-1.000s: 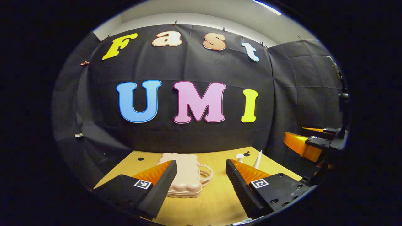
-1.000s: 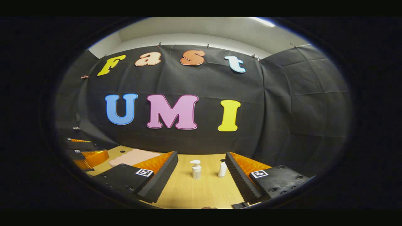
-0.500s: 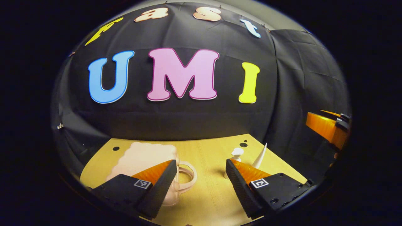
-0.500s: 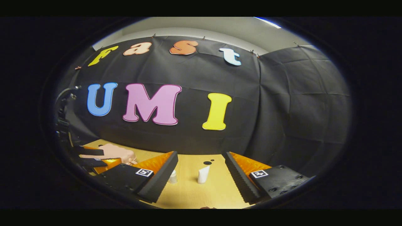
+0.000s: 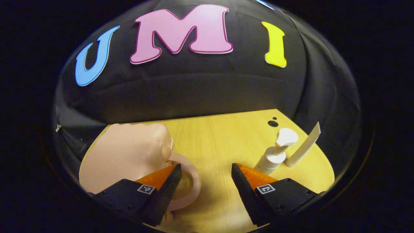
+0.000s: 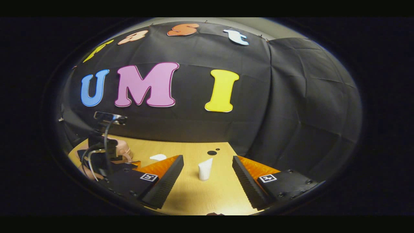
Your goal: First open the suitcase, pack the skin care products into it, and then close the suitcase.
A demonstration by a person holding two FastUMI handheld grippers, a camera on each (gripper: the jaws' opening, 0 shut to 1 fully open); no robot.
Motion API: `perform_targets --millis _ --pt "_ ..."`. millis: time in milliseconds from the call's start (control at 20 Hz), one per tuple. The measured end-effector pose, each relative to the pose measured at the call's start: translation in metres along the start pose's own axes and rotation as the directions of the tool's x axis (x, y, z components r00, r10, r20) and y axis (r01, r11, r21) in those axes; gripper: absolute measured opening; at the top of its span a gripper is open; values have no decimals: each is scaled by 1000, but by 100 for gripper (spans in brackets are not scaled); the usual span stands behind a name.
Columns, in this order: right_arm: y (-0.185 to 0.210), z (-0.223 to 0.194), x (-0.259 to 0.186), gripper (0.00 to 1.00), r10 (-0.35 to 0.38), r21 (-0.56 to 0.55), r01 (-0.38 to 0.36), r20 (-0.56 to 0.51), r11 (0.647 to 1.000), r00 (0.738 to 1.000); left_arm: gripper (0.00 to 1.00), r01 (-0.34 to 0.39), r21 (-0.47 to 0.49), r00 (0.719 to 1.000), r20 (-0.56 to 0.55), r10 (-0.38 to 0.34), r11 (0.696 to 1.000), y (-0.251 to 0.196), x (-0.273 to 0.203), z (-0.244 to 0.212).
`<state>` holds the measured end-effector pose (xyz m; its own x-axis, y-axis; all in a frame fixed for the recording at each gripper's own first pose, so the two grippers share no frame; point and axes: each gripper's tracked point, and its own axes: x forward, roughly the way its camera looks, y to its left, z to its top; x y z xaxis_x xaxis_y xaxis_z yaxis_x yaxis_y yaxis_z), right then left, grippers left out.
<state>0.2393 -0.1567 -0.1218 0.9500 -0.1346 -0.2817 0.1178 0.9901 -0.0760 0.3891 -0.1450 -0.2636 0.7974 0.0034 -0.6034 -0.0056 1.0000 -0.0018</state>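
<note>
A closed pink suitcase [image 5: 123,152] lies flat on the wooden table [image 5: 220,139], at the left in the left gripper view. Its loop handle [image 5: 191,181] curls around the tip of one finger of my left gripper [image 5: 207,191], which is open and holds nothing. A white pump bottle [image 5: 275,152] and a white tube [image 5: 304,145] stand to the right. In the right gripper view the tube [image 6: 204,169] stands ahead of my open right gripper [image 6: 207,187]. The pump head [image 6: 158,157] peeks from behind one finger, and the suitcase [image 6: 121,149] is at the far left.
The left gripper's housing and cables [image 6: 102,152] stand over the suitcase in the right gripper view. Two dark holes [image 6: 212,152] mark the table near its far right corner. Black cloth walls close the table at the back and right.
My left gripper has come down and forward to the suitcase, so the handle now sits at its finger. My right gripper has swung toward the tube, and the pump bottle slid behind its finger.
</note>
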Motion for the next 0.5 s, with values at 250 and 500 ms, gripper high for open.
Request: perform_targets --millis 250,500 --pt "6 -7 12 96 34 18 -34 -26 999 999 73 -67 -11 989 -130 65 998 2 31 -28" --pt "8 -5 7 96 31 4 -31 -9 1000 999 22 -74 -41 973 -222 63 996 25 47 -47"
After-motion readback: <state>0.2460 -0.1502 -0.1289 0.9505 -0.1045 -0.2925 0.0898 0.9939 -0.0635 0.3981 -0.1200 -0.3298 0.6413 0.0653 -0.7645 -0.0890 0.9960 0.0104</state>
